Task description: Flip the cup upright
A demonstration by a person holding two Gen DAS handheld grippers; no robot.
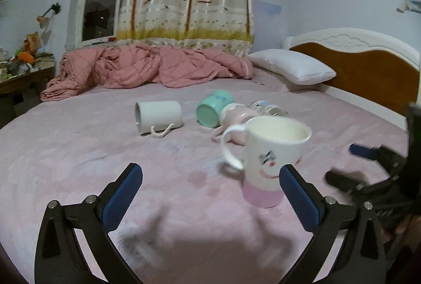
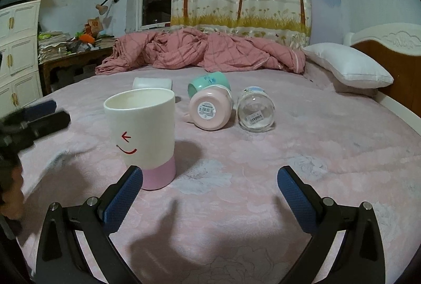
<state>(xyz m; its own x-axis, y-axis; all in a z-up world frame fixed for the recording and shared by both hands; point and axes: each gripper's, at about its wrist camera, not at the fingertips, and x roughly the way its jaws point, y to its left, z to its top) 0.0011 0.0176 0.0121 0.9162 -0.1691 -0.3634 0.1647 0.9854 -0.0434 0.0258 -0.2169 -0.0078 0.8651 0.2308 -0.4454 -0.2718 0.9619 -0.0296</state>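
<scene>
Smiley-face cup stands upright on the bed, both tools spread and empty; the soft mattress could tip it if nudged.

Smiley cup: upright on the bed
Right gripper: spread wide, holding nothing
Pink cup, glass jar: lying on their sides
</scene>
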